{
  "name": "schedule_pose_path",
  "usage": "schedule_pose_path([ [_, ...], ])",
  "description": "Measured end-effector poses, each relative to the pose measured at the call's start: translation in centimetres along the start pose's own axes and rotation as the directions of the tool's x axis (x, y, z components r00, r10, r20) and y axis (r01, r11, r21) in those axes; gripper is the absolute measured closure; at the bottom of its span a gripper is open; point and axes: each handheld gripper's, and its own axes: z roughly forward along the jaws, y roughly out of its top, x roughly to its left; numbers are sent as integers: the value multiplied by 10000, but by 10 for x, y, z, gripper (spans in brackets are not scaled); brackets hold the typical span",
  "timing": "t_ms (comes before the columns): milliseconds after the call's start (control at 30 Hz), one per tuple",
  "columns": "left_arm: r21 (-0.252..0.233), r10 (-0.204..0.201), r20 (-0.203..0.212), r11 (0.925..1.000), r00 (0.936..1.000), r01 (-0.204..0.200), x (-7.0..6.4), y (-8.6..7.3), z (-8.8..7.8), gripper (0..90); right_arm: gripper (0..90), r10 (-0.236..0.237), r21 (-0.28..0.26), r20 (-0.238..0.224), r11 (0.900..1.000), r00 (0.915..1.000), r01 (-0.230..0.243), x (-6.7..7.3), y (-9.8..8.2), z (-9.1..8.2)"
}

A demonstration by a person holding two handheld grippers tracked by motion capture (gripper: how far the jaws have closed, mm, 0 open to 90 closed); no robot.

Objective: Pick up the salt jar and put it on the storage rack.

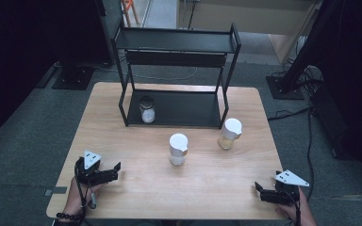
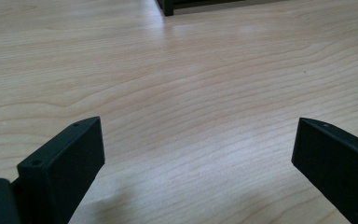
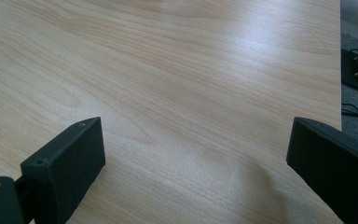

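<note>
Both claws rest low on the wooden table [image 1: 136, 186], at its near edge. Seen from the high view, the left gripper [image 1: 114, 170] sits at about 8 o'clock from the table's middle and the right gripper [image 1: 259, 189] at about 4 o'clock, well apart from each other. Each gripper view shows its own two black jaws spread wide with bare wood between them, pinching nothing: left gripper [image 2: 198, 149], right gripper [image 3: 196, 149].

Parts are cut off. The person's hands and forearms run out of the bottom of the high view, and a dark bead bracelet [image 1: 68, 217] shows at the left wrist. In the left gripper view one foot of the black shelf rack [image 2: 168, 7] shows at 12 o'clock, the rest lying beyond the frame. In the right gripper view the table ends at 2 o'clock, with grey floor and cables past it.

Two white-capped jars stand nearest the claws. The middle jar [image 1: 178, 149] stands near the table's centre; its contents look pale, though they are hard to make out. The right jar [image 1: 229, 133] stands at 2 o'clock from it, just before the rack's front right leg, holding something yellowish. A third, dark-lidded jar [image 1: 147, 109] sits on the lower shelf of the rack [image 1: 179, 70], at its left end, with white contents.
</note>
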Motion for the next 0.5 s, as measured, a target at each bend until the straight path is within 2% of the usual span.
schedule_pose_path([
  [500, -131, 117, 20, 9998, 9999, -116, 17, -15, -21, 26, 38, 12, 74, 81, 10000, 10000, -13, 0, 0, 1],
])
